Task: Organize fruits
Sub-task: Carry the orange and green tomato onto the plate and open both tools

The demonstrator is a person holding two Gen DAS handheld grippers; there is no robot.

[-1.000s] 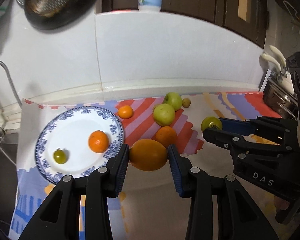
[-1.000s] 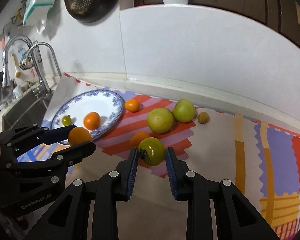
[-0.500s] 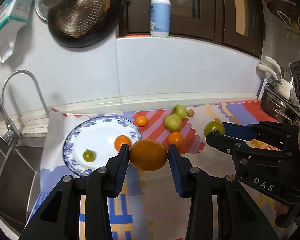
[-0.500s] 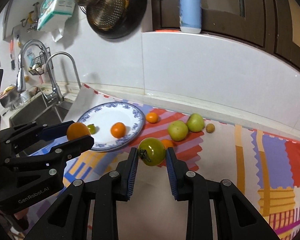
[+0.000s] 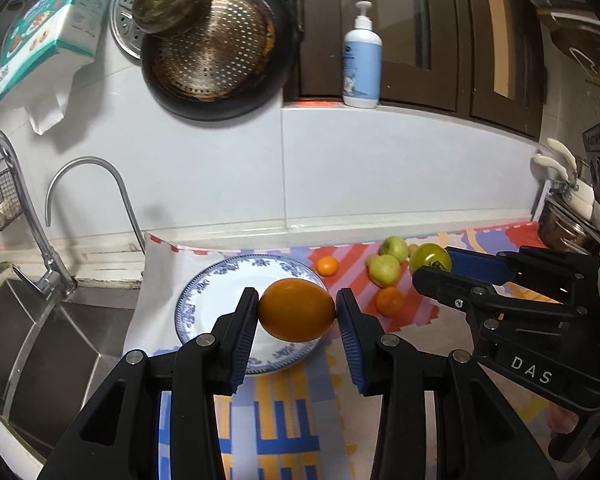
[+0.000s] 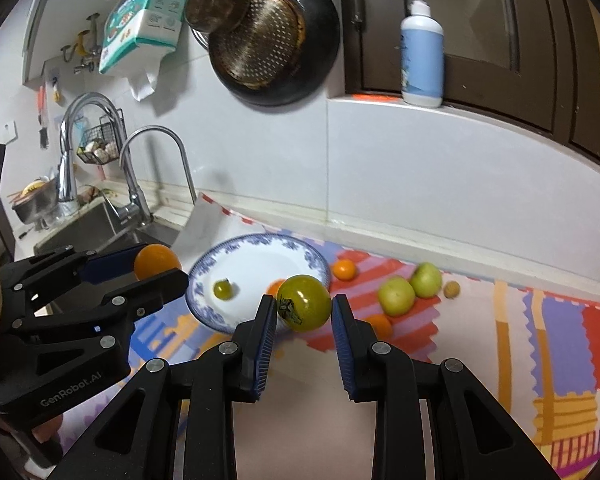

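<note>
My left gripper point(image 5: 297, 312) is shut on a large orange point(image 5: 296, 309) and holds it high above the blue-rimmed plate point(image 5: 204, 300). My right gripper point(image 6: 303, 309) is shut on a green tomato point(image 6: 304, 302), also raised, near the plate's right edge point(image 6: 312, 258). A small green tomato point(image 6: 222, 289) lies on the plate; an orange there is mostly hidden behind the held tomato. On the patterned mat lie two green fruits point(image 6: 396, 295) point(image 6: 426, 279), two small oranges point(image 6: 345, 269) point(image 6: 380, 325) and a small brown fruit point(image 6: 451, 289).
A sink point(image 5: 40, 344) with tall taps point(image 5: 88, 196) lies left of the mat. A pan and strainer point(image 5: 216, 52) hang on the wall. A soap bottle point(image 5: 362, 60) stands on the ledge. Pots point(image 5: 564, 224) stand at the far right.
Both grippers have risen and pulled back with their fruits, so more wall and sink show. The left one has shifted over the plate.
</note>
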